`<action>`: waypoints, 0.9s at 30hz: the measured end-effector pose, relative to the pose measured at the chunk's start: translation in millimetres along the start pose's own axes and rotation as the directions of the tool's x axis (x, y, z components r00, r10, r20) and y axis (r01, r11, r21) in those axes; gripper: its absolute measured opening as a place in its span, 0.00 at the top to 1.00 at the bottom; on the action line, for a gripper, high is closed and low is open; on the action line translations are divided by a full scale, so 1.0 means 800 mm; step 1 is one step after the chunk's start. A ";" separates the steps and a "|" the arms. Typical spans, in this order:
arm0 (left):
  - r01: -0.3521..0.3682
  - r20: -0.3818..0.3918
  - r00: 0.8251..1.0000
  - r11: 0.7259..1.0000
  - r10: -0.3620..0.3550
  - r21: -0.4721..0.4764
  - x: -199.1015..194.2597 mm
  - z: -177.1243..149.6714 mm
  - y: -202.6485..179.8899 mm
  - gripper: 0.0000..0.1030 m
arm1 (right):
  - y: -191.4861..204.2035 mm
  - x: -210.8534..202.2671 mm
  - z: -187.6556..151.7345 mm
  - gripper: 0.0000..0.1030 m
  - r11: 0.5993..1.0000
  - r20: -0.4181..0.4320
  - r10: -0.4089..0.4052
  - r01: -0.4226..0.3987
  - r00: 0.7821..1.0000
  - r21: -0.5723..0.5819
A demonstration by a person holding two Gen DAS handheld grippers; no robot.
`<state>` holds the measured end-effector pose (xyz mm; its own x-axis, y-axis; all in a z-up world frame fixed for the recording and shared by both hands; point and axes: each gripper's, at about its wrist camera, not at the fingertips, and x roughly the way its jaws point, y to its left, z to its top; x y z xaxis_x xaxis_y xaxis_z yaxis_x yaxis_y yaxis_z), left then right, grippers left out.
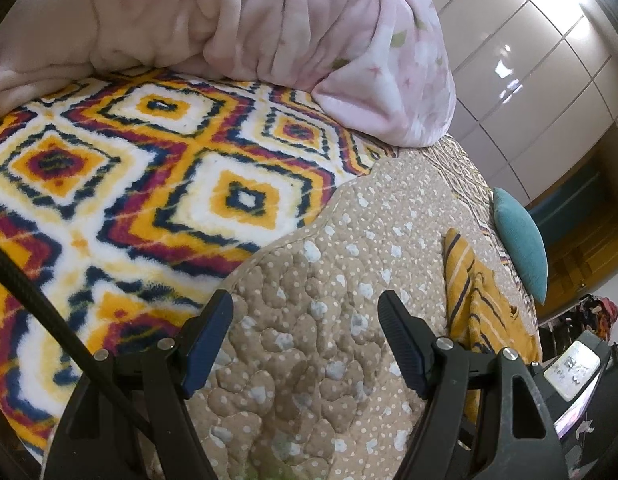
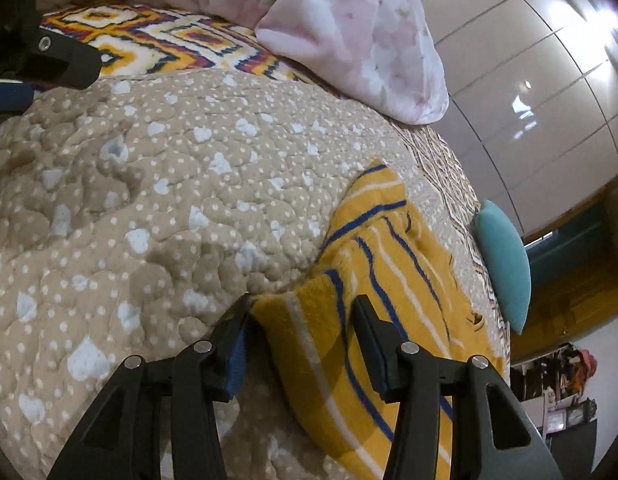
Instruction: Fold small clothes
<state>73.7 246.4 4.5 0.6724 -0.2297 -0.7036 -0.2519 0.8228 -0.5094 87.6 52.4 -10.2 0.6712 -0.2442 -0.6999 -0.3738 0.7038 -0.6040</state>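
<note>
Left claw: jaws wide apart, holding nothing, above the beige quilt.
Right claw: jaws partly apart, straddling a raised fold of the yellow striped garment; whether the pads press the cloth cannot be told.
Garment: crumpled on the quilt near the bed's right edge, well right of the left claw.
Surroundings: patterned blanket, pink blanket, teal cushion.
</note>
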 end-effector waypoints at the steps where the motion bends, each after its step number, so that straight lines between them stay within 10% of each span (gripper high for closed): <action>1: 0.002 0.000 1.000 1.000 -0.002 -0.001 0.000 0.000 0.000 0.28 | 0.001 0.001 0.000 0.49 1.000 0.005 -0.002 0.002 1.000 -0.004; 6: 0.002 -0.002 1.000 1.000 -0.002 -0.002 0.000 0.001 0.000 0.28 | 0.002 0.001 -0.005 0.50 1.000 0.031 0.004 -0.005 1.000 0.024; 10: -0.005 -0.001 1.000 1.000 0.005 0.001 0.000 0.000 -0.001 0.28 | -0.009 0.003 -0.005 0.77 0.992 0.011 0.065 -0.066 0.998 0.105; 14: -0.015 0.000 1.000 1.000 0.015 0.005 -0.001 -0.005 -0.008 0.28 | -0.045 0.000 -0.003 0.83 0.951 0.017 0.168 -0.167 0.986 0.262; 21: 0.024 0.017 1.000 0.999 -0.024 0.031 -0.011 -0.023 -0.047 0.27 | -0.140 -0.017 -0.022 0.86 0.795 0.130 0.320 -0.340 0.939 0.502; 27: 0.037 0.055 0.997 0.981 -0.048 0.189 -0.020 -0.063 -0.108 0.25 | -0.304 -0.043 -0.124 0.88 0.564 0.267 0.234 -0.354 0.935 0.746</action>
<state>49.4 152.5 34.8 0.7211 -0.2398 -0.6500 -0.0907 0.8974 -0.4318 92.0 -176.7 122.8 0.7112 0.1142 -0.6936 0.0294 0.9810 0.1917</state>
